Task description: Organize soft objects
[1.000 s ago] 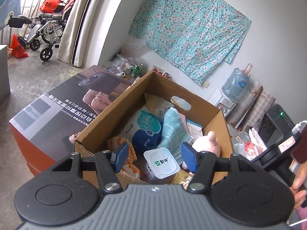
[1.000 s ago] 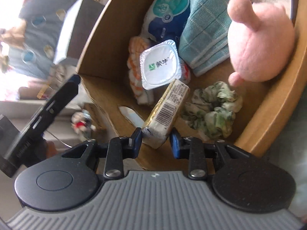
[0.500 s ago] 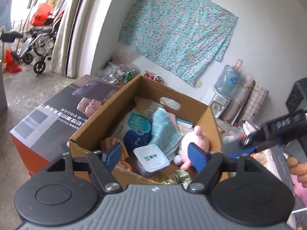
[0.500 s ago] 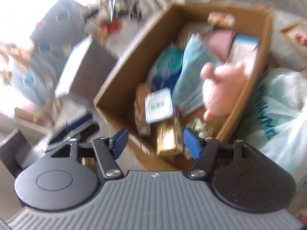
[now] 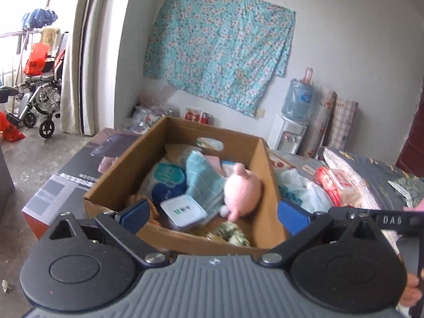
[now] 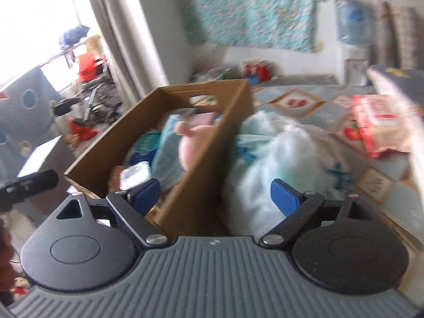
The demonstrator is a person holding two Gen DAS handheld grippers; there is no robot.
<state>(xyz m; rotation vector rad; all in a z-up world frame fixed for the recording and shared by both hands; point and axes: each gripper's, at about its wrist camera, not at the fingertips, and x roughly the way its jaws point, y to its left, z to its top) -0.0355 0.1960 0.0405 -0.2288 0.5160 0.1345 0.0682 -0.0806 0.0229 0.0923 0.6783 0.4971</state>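
Writing: "DAS" in white on the black bar of my right gripper point(image 5: 381, 220); the print on the white tub lid point(image 5: 183, 209) is too small to read.
Hard to see: my right wrist view is motion-blurred.
Left gripper point(image 5: 213, 216): my jaws are spread wide, holding nothing.
Right gripper point(image 6: 213, 194): released, nothing between its pads.
Soft things: pink plush toy point(image 5: 242, 193), teal checked towel point(image 5: 205, 182) and green scrunchie point(image 5: 234, 234) lie inside the cardboard box point(image 5: 185, 241).
Around: a white plastic bag point(image 6: 275, 175) presses against the box's right wall; water dispenser point(image 5: 298, 114) by the wall.

Both tools point(image 5: 213, 213) point(image 6: 214, 192) spread wide, empty
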